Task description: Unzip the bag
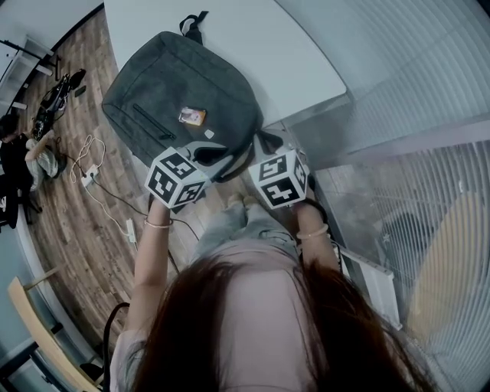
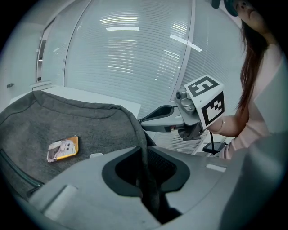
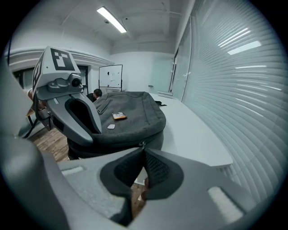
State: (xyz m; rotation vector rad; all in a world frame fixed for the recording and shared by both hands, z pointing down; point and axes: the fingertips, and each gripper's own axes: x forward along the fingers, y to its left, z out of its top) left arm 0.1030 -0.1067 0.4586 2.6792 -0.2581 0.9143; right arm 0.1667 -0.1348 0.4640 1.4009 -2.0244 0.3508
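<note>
Closest to the person, the left gripper (image 1: pixel 208 151) has its jaws closed down on a raised fold of grey fabric at the near rim of the bag (image 1: pixel 176 84). In its own view the ridge of cloth runs straight up between the pads. Just beside it, the right gripper (image 3: pixel 143 151) has its jaws drawn together at the tips, right on the small zip pull (image 3: pixel 141 144) in the bag's near side wall. As far as I can make out it is pinching the pull, though the piece is tiny and sits at the very tip.

The right hand is therefore the one at the pull, while the left anchors the cloth. The zip seam runs sideways along that near wall, below the top panel, so I would expect the pull to travel along the seam, away from the left gripper's hold.

Beyond the grippers the bag lies flat, lengthways away from the person, with a small orange label (image 1: pixel 191 115) on top and a carry loop (image 1: pixel 195 21) at the far end. It rests at the near edge of the white table (image 1: pixel 260 38).
</note>
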